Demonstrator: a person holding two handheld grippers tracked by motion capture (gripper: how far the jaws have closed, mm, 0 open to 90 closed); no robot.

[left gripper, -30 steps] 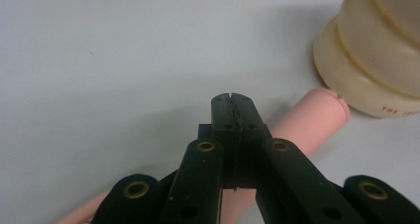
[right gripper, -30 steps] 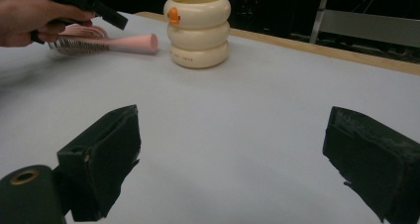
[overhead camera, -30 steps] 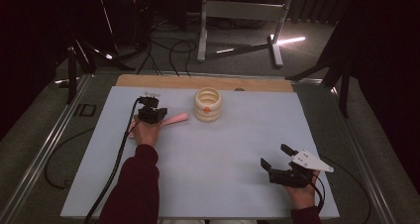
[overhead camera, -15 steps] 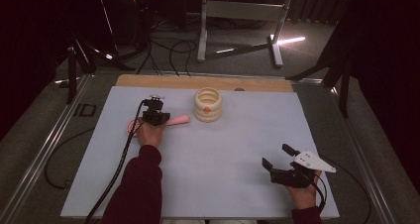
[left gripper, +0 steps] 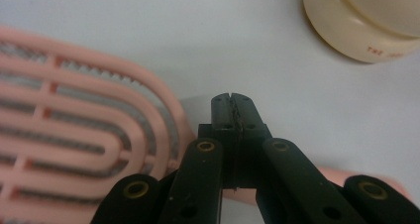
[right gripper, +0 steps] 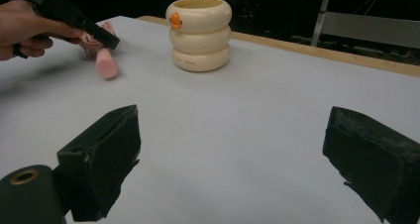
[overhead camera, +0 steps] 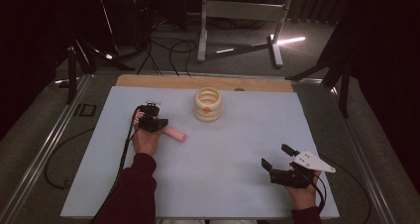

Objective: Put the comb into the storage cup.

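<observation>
A pink brush [overhead camera: 174, 134] with a slotted oval head [left gripper: 74, 125] is at the left of the white table. My left gripper [overhead camera: 157, 123] is shut on it near the neck. Its jaws [left gripper: 232, 100] are pressed together, and the handle crosses beneath them. In the right gripper view the rounded handle end [right gripper: 105, 63] slants down toward the table. A cream ringed cup [overhead camera: 207, 104] with an orange duck mark [right gripper: 174, 20] stands upright just to the right of the brush. My right gripper [overhead camera: 275, 155] hovers open near the front right, with nothing between its pads [right gripper: 106, 154].
The white mat [overhead camera: 237, 149] covers the table, with a wooden strip [overhead camera: 198, 81] along its far edge. Metal rails [overhead camera: 54, 135] run down both sides. Cables and a stand's legs [overhead camera: 237, 40] lie on the floor beyond.
My left gripper has moved slightly toward me and turned, and the brush has swung with it so the handle now points to the lower right. The right gripper has barely moved.
</observation>
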